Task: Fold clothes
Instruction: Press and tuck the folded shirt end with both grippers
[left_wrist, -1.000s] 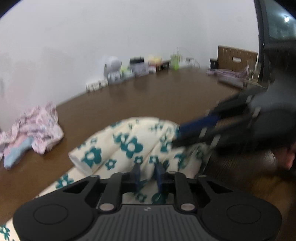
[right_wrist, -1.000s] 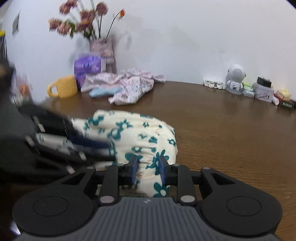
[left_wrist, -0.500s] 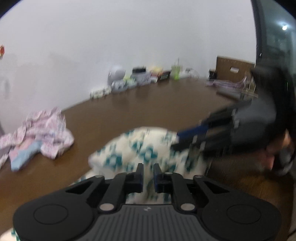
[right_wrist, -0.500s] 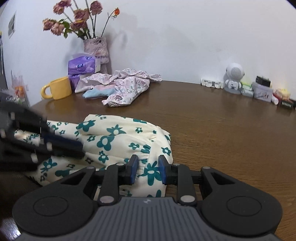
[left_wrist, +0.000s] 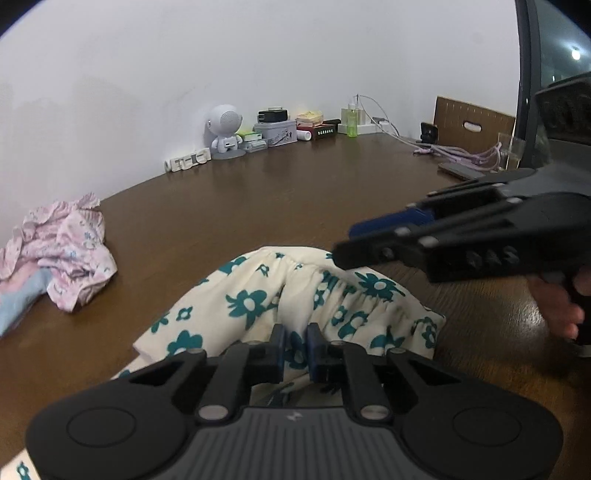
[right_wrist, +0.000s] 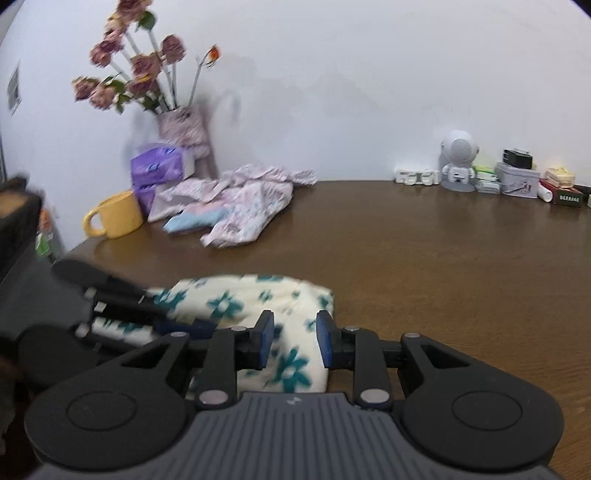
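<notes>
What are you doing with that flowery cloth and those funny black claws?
A person is folding clothes on a brown table, holding a two-finger tool in each hand. The left gripper is pinching the cream cloth with teal flowers. The right gripper has its fingers apart above the same cloth, not holding anything. The cloth lies bunched into a small bundle. A pink flowery garment waits in a crumpled heap further back, near a yellow mug.

The light was soft and even, with dark fisheye corners. Near the vase (right_wrist: 183, 124), the flowers (right_wrist: 137, 72) were blurred, and its shadow lay faint on the wall (right_wrist: 369, 74).
</notes>
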